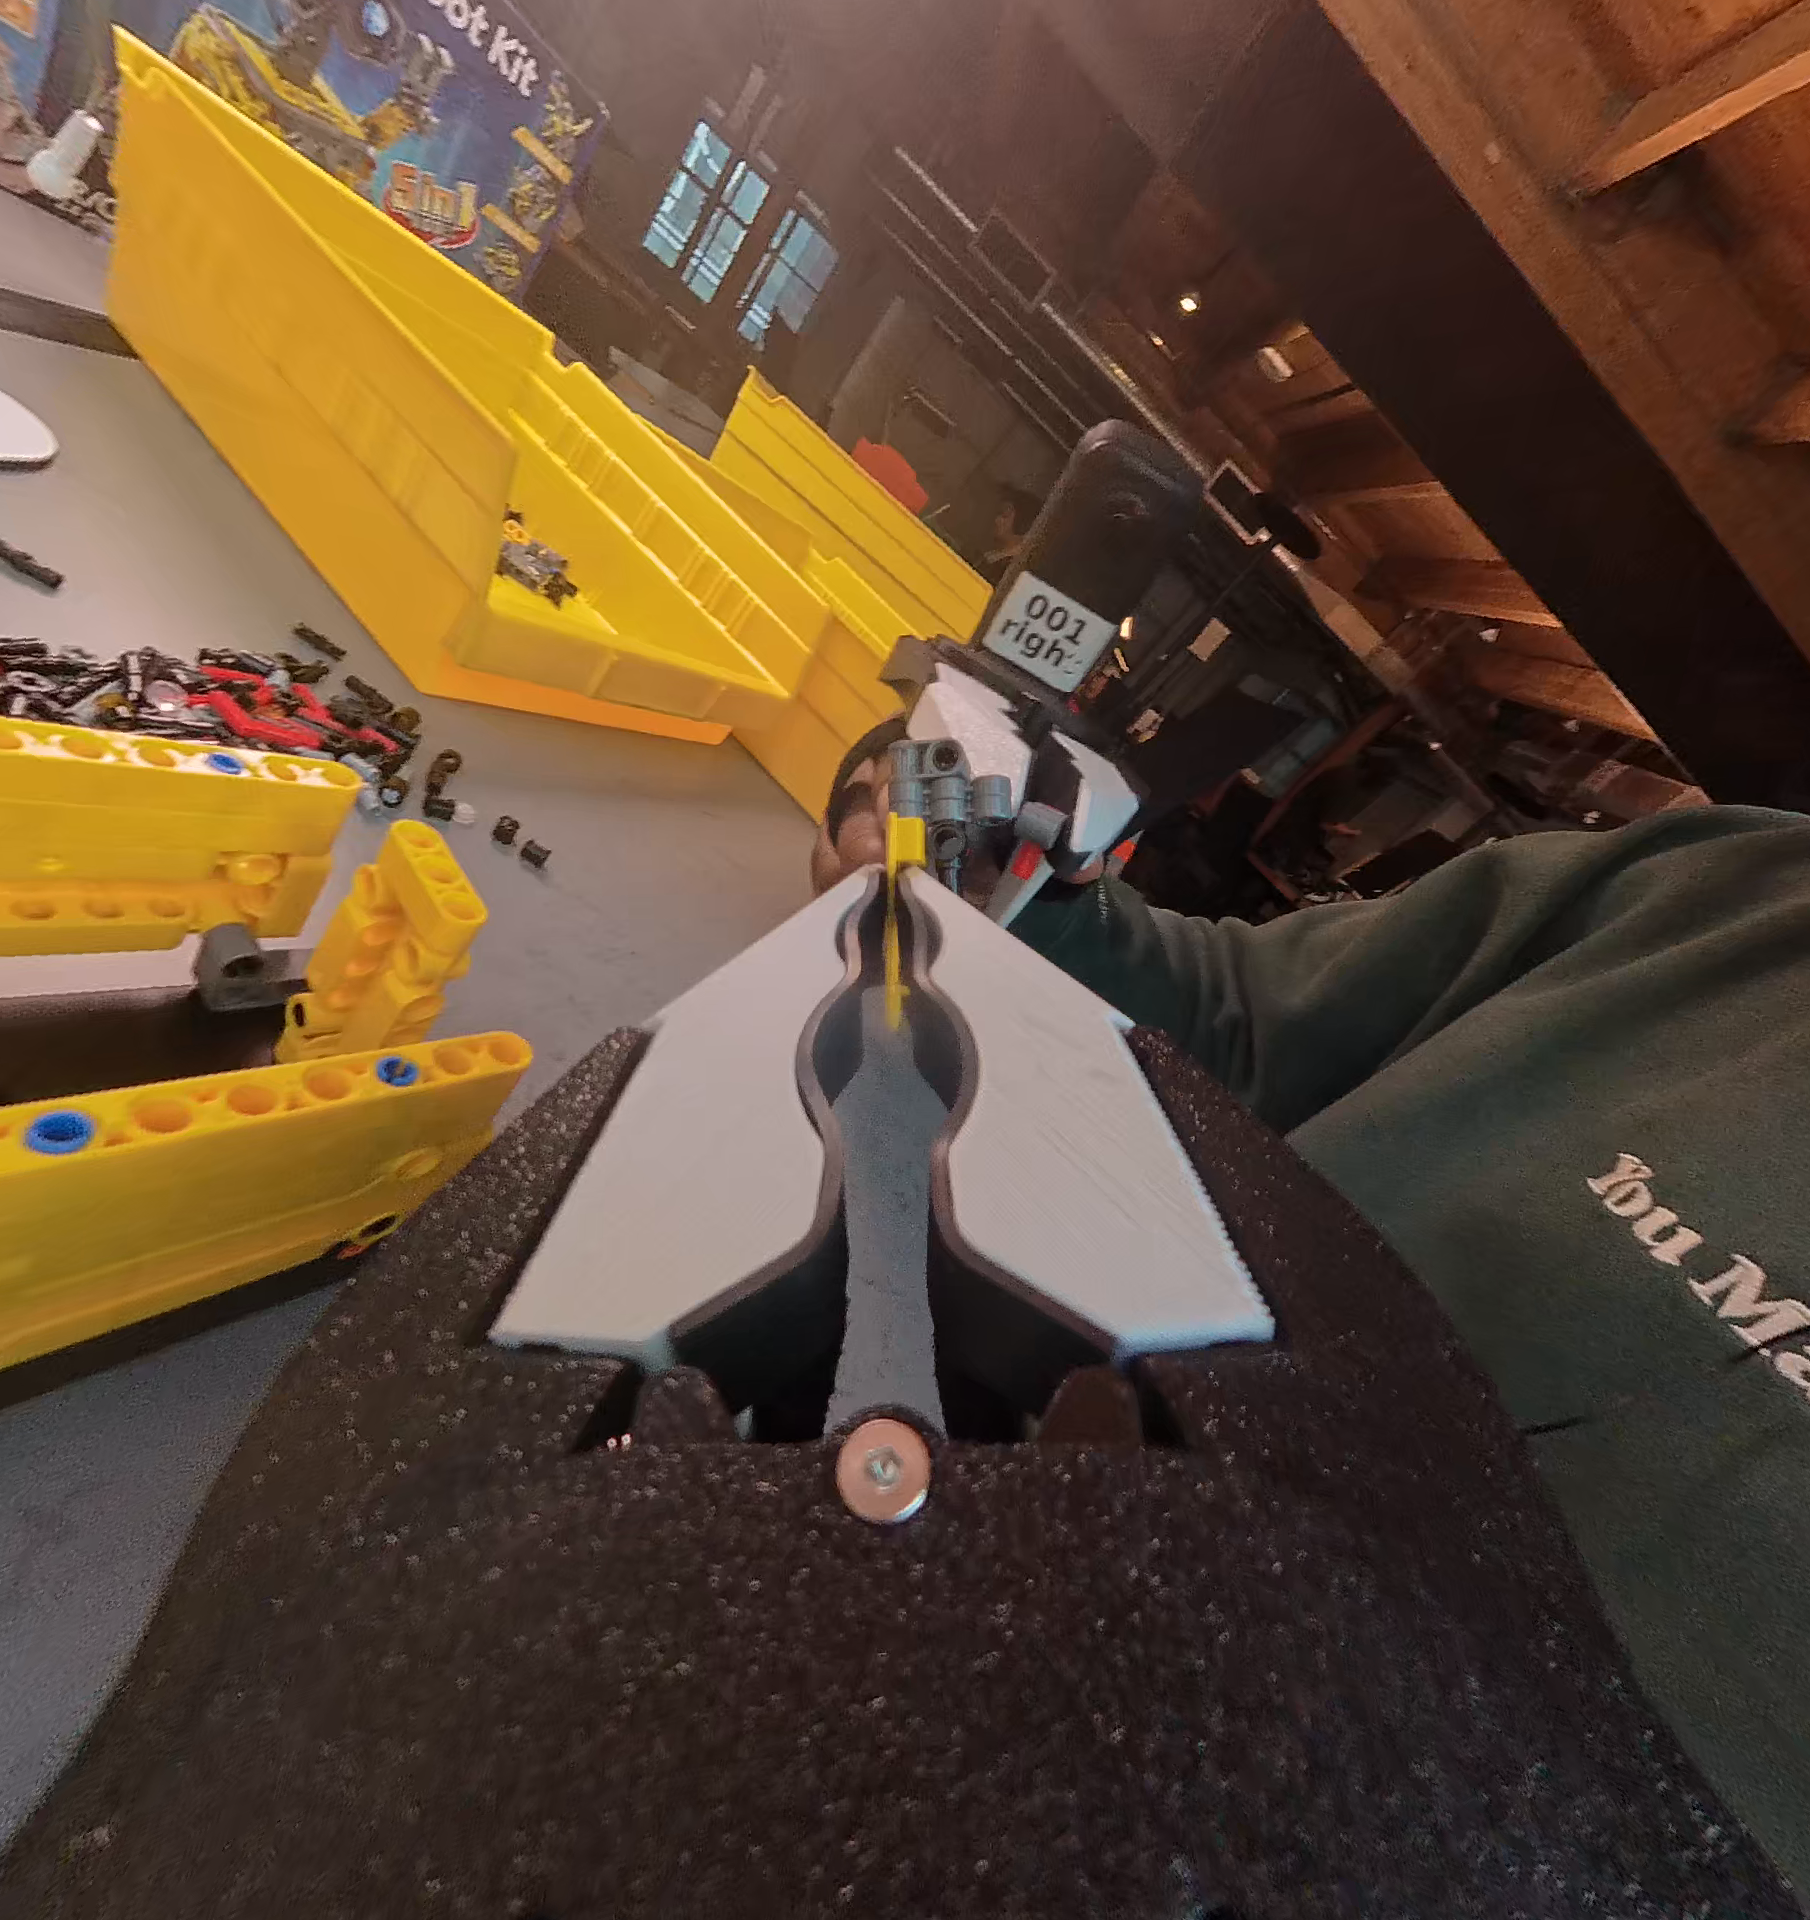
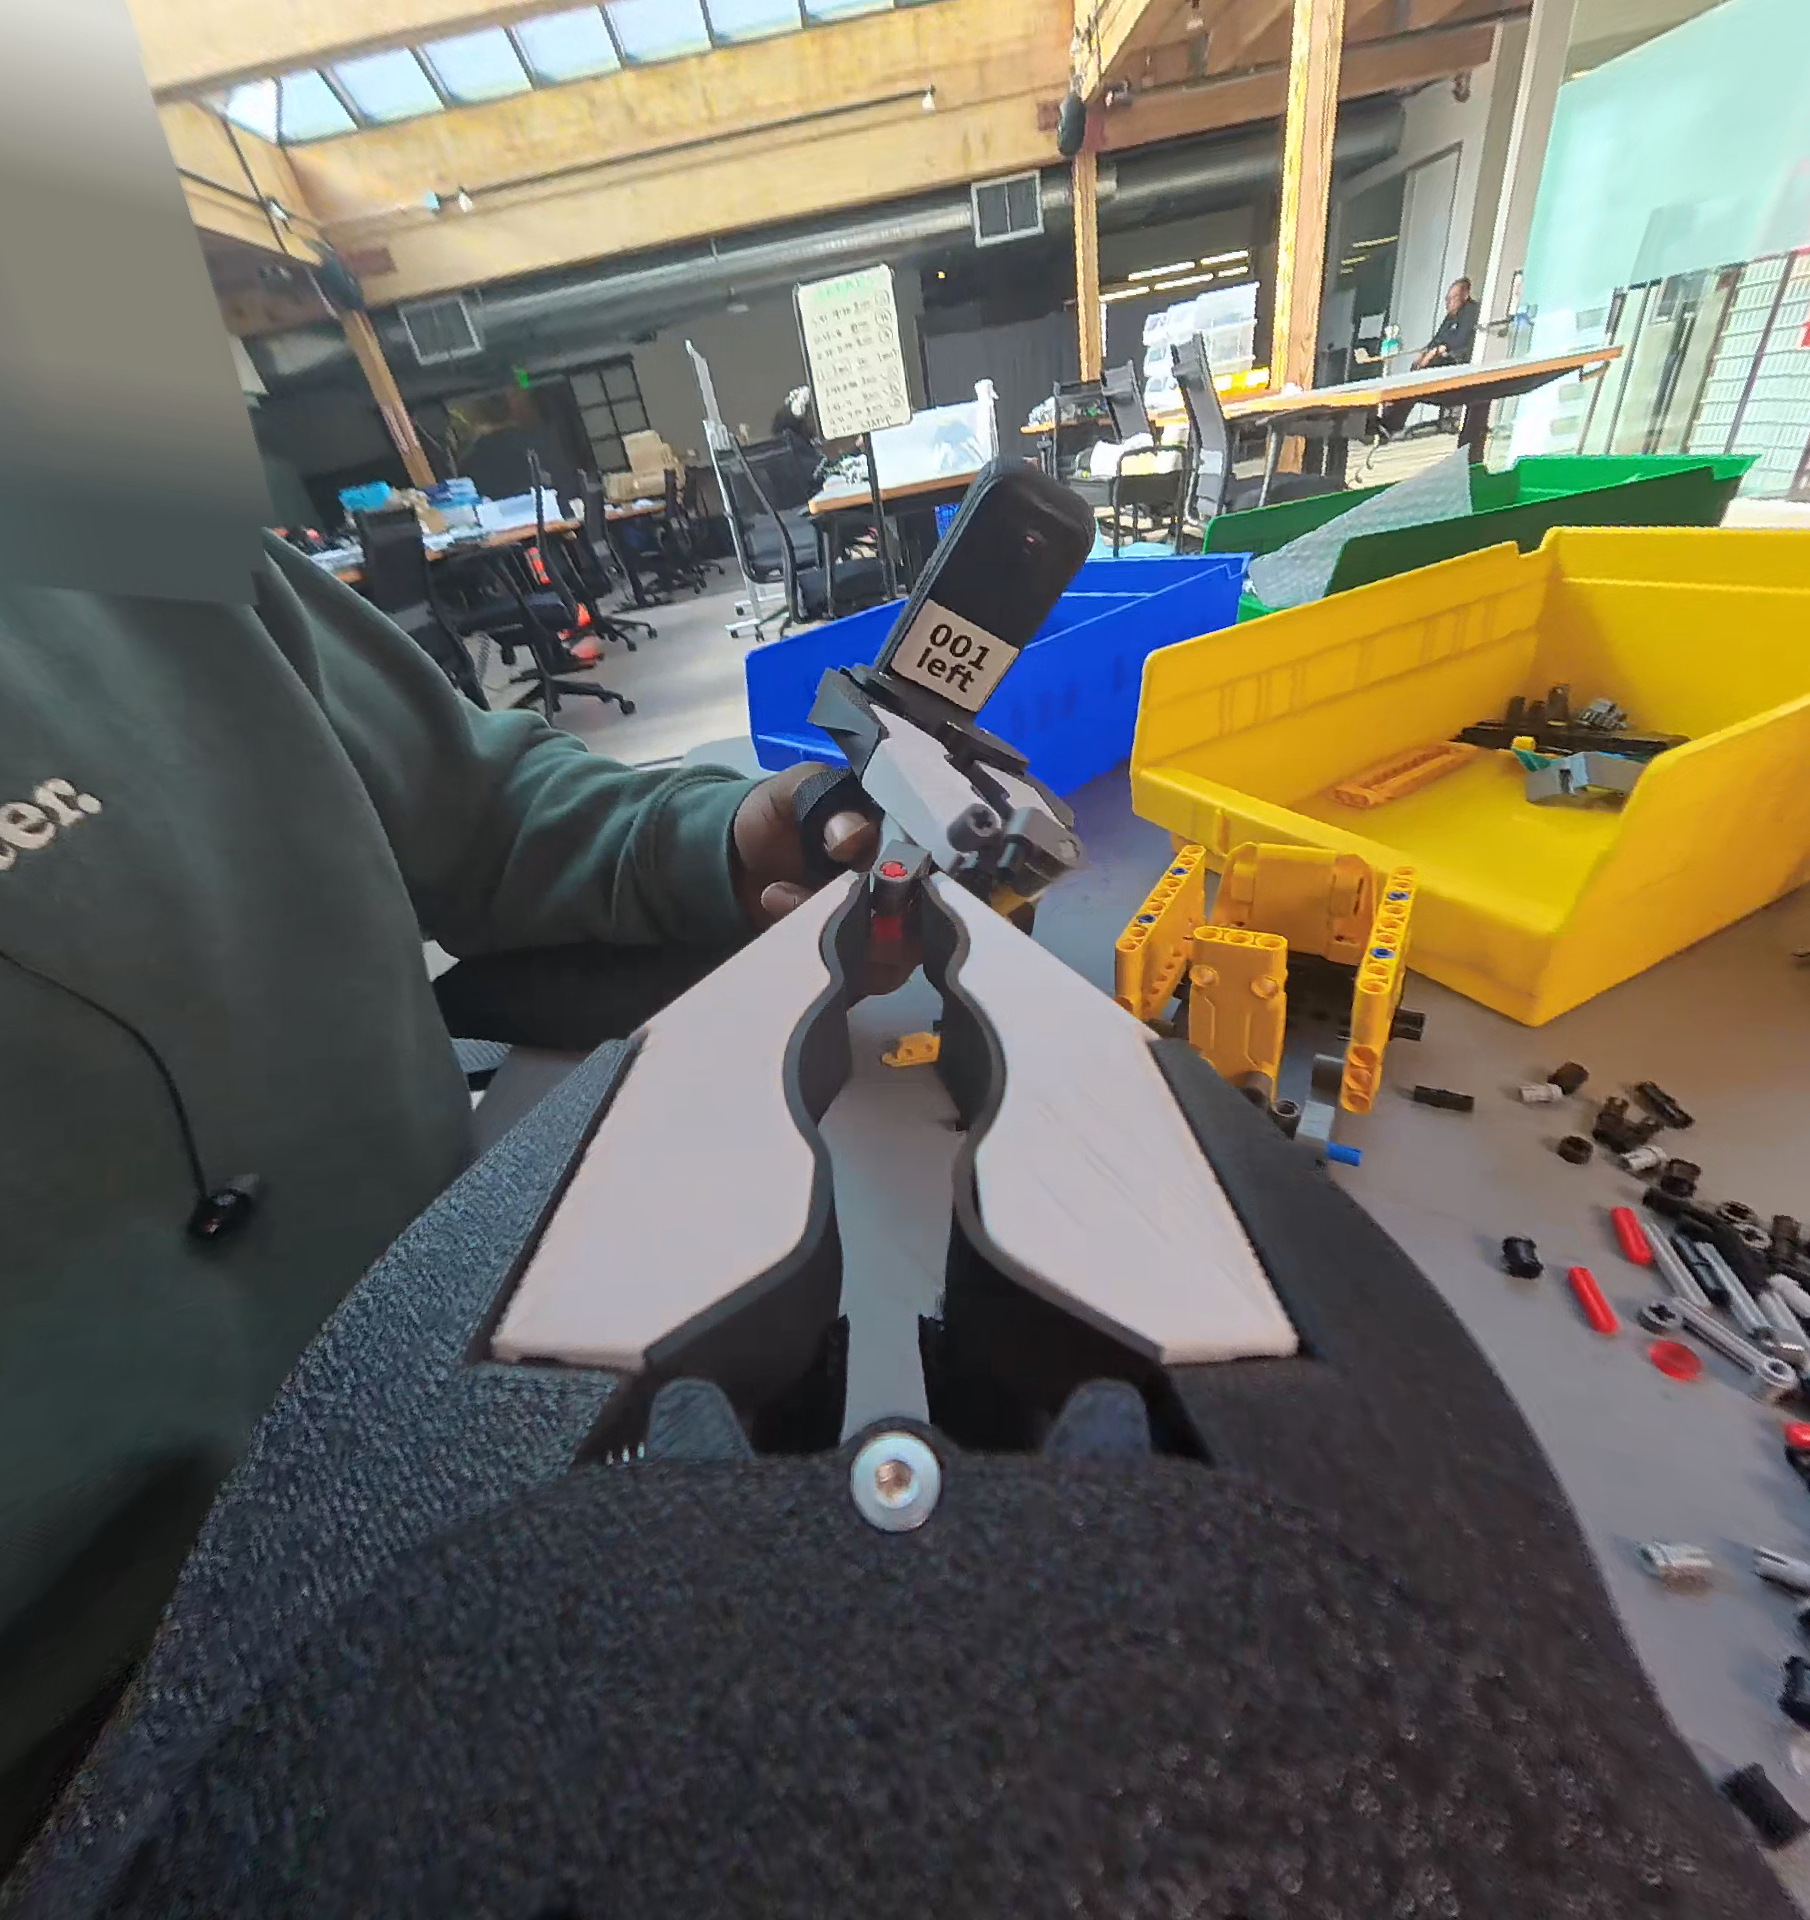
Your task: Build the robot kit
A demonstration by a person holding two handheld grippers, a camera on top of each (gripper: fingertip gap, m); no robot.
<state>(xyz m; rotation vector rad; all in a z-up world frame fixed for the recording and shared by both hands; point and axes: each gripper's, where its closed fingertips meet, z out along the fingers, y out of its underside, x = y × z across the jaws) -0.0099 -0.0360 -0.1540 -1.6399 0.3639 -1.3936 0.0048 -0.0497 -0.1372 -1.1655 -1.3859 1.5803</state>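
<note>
Both grippers' fingers are clamped: left gripper [image 1: 888,883] pinching a yellow pin [image 1: 899,940], right gripper [image 2: 893,883] a red-tipped grey connector [image 2: 893,891].

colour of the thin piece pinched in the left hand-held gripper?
Yellow: a thin flat plastic strip clamped between the left hand-held gripper's fingertips. Clearest in the left wrist view.

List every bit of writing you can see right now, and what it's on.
I don't repeat wording; these things carry it:
white sticker on the black camera opposite, left wrist view: printed, legible.
second white sticker on the black camera opposite, right wrist view: printed, legible.
blue box behind the yellow bins: large lettering, partly cut off.
green sweatshirt: white lettering, cut off.
whiteboard: too small to read.
</note>
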